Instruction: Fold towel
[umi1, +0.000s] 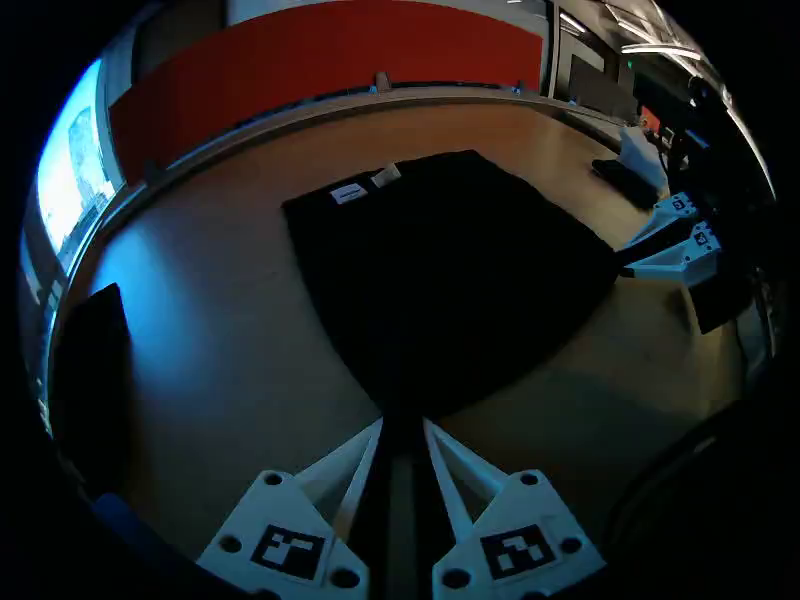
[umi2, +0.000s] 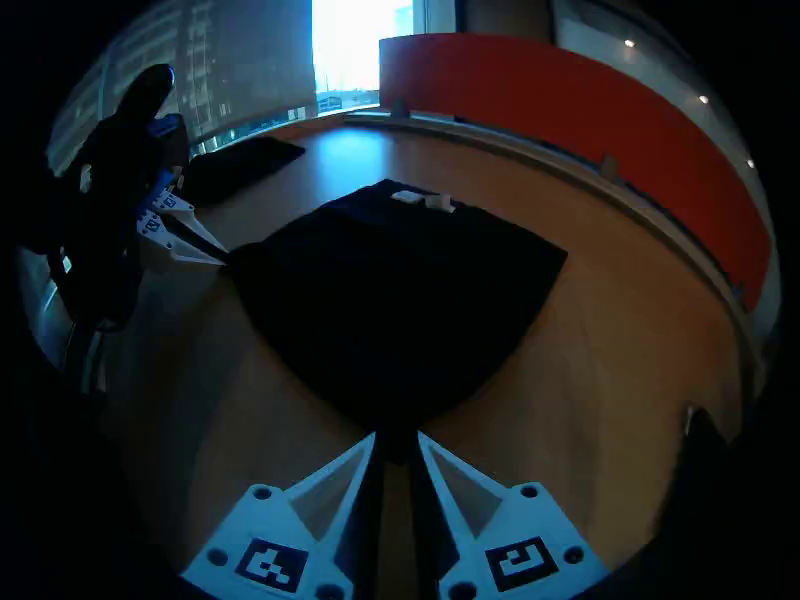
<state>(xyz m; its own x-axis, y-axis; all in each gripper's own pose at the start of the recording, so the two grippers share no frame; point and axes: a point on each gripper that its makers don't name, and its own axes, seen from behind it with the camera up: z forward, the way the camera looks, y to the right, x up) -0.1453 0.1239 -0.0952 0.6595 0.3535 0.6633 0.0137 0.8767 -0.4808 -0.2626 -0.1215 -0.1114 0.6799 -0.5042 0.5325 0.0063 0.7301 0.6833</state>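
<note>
Nearest to us, the two white fingers of the left gripper (umi1: 403, 432) stand at a narrow slot, and the near corner of the dark towel (umi1: 440, 270) runs into that slot; we judge the corner pinched. The right gripper (umi2: 398, 442) stands the same way at its own corner, fingers all but together with dark cloth between them (each camera also catches the other gripper off to one side, its tips meeting at a side corner of the cloth). Beyond the fingers the towel lies spread flat on the wooden table (umi1: 230, 330), with small white tags (umi1: 352, 192) near its far side; whether it is one layer or already doubled we cannot tell. Behind the table runs a red partition (umi1: 330, 60), and further off a bright window (umi2: 360, 40). We read this as the start of a fold: two neighbouring corners taken, nothing lifted over yet. The next move, in our judgement, calls for both corners to rise together and cross to the far edge, level and taut, so the cloth doubles without bunching
</note>
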